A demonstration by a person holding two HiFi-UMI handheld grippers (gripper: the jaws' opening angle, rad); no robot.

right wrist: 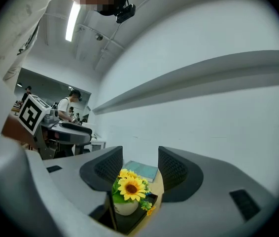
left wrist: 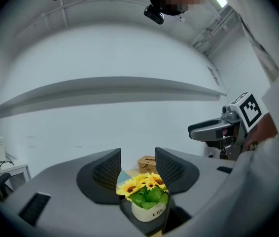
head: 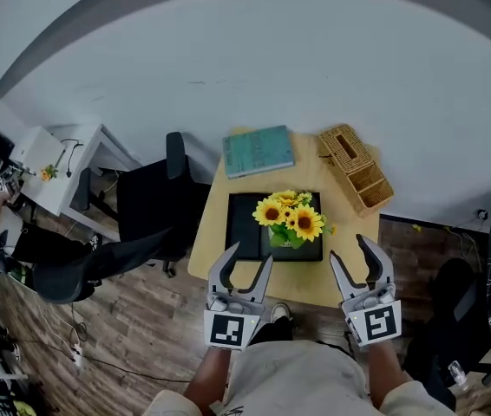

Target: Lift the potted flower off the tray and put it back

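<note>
Both grippers are held level at the near edge of the table [head: 213, 251], the left gripper [head: 251, 255] and the right gripper [head: 350, 250] each with jaws set wide and nothing between the pads. The potted flower [head: 291, 219] is seen ahead through both gaps, not yet reached. It is standing on the right half of the black tray [head: 244, 224], yellow blooms over a white pot [left wrist: 149, 211].

The reach is judged to be the step in hand. The pot should be flanked, one gripper on each side, with the pads brought in low on the white wall, beneath the leaves, so that no petals are crushed. Pressure should be applied evenly from both sides, and a straight vertical lift is called for so that the tray is not dragged along.

A small pale wooden top is seen, with a teal book [head: 258, 151] laid behind the tray and a wicker box [head: 356, 167] set at the far right corner. A black office chair [head: 154, 202] is parked just beside the table on the left, dark plank flooring [head: 141, 336] is laid below, and a plain white wall is faced.
</note>
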